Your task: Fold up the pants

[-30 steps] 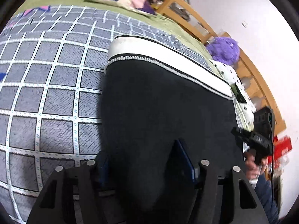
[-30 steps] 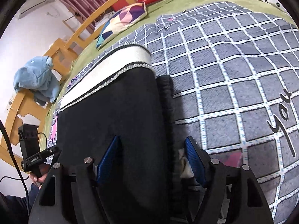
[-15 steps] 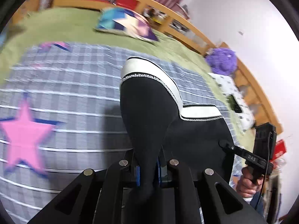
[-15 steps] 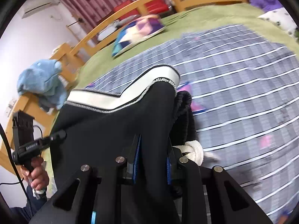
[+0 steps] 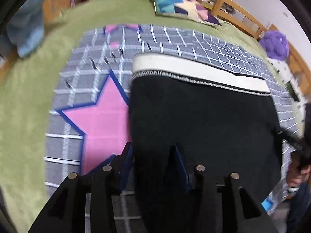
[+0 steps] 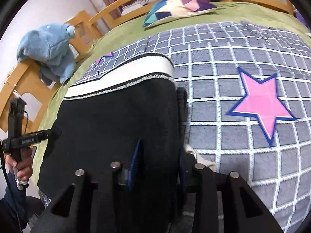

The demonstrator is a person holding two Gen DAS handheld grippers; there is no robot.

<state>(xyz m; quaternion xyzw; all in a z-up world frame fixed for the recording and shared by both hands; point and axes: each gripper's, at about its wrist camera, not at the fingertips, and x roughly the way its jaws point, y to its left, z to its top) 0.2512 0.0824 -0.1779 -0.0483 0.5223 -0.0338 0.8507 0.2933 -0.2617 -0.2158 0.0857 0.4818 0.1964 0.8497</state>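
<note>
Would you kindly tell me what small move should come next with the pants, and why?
Probably draw both grippers back clear of the pants. The left gripper and right gripper have just been opening, pads straddling the near edge without pressing, and the cloth lies flat on the blanket.

Both wrist cameras look steeply down, close over the bed, from opposite sides of the pants; each shares the pants and the patterned pillow.
</note>
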